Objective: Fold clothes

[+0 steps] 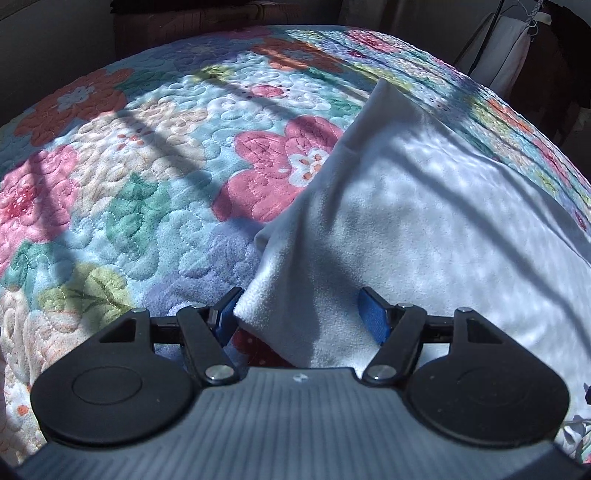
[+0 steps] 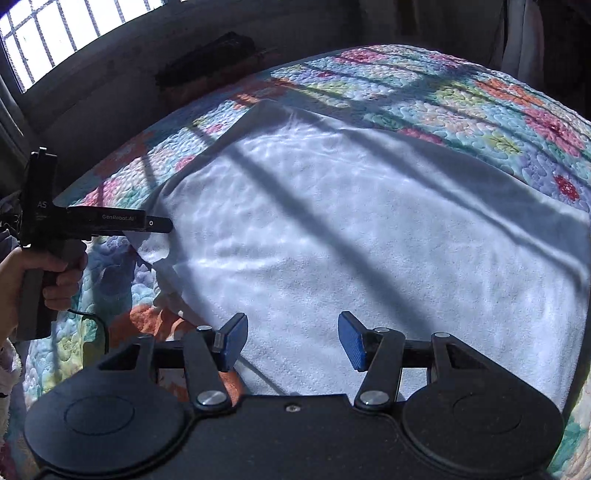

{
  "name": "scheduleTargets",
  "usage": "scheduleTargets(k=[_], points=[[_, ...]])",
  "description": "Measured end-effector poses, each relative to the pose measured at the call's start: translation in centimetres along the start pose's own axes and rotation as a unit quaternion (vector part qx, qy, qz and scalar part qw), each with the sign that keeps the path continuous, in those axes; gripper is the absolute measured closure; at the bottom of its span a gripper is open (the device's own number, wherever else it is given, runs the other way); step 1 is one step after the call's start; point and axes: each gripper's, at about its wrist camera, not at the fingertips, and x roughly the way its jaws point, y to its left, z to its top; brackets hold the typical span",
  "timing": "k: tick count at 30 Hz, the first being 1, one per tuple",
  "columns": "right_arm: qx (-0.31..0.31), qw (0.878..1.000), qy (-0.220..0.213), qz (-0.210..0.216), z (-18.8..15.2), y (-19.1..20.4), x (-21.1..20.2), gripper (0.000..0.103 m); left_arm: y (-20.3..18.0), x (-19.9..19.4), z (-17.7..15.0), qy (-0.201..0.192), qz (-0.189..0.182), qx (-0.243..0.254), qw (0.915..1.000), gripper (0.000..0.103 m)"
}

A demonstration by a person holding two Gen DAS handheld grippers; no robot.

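A white fleecy cloth (image 1: pixel 424 206) lies spread on a flowered quilt (image 1: pixel 147 177). In the left wrist view my left gripper (image 1: pixel 299 315) stands open at the cloth's left edge. A raised fold of the cloth sits between its blue pads (image 1: pixel 373 319) without being pinched. The right wrist view shows the same cloth (image 2: pixel 351 229) flat and wide, with my right gripper (image 2: pixel 291 341) open just above its near hem and nothing between its fingers. In that view the left gripper (image 2: pixel 162 225) reaches in from the left over a bunched bit of cloth, with a hand (image 2: pixel 40 273) on its handle.
The quilt (image 2: pixel 498 122) covers a bed that runs out beyond the cloth on every side. A barred window (image 2: pixel 55 33) is at the far left, and dark furniture (image 1: pixel 207 22) stands behind the bed. Clothes hang at the far right (image 1: pixel 506 55). Striped shadows cross the cloth.
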Motion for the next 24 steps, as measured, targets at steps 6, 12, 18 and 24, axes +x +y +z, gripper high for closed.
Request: scheduleTargets(k=[6, 12, 18, 24], points=[[0.007, 0.998, -0.005, 0.058, 0.9, 1.4, 1.6, 0.044, -0.3, 0.7, 0.3, 0.010, -0.010, 0.013, 0.9998, 0.044], [-0.024, 0.998, -0.018, 0.062, 0.9, 2.4, 2.8, 0.049, -0.4, 0.8, 0.7, 0.006, -0.034, 0.026, 0.9991, 0.052], [-0.103, 0.994, -0.042, 0.015, 2.1, 4.4, 2.4, 0.056, 0.0, 1.6, 0.9, -0.019, -0.081, 0.001, 0.9965, 0.045], [-0.084, 0.996, 0.029, 0.018, 1.4, 2.6, 6.2, 0.055, 0.3, 1.3, 1.4, -0.036, -0.110, -0.052, 0.9919, 0.089]])
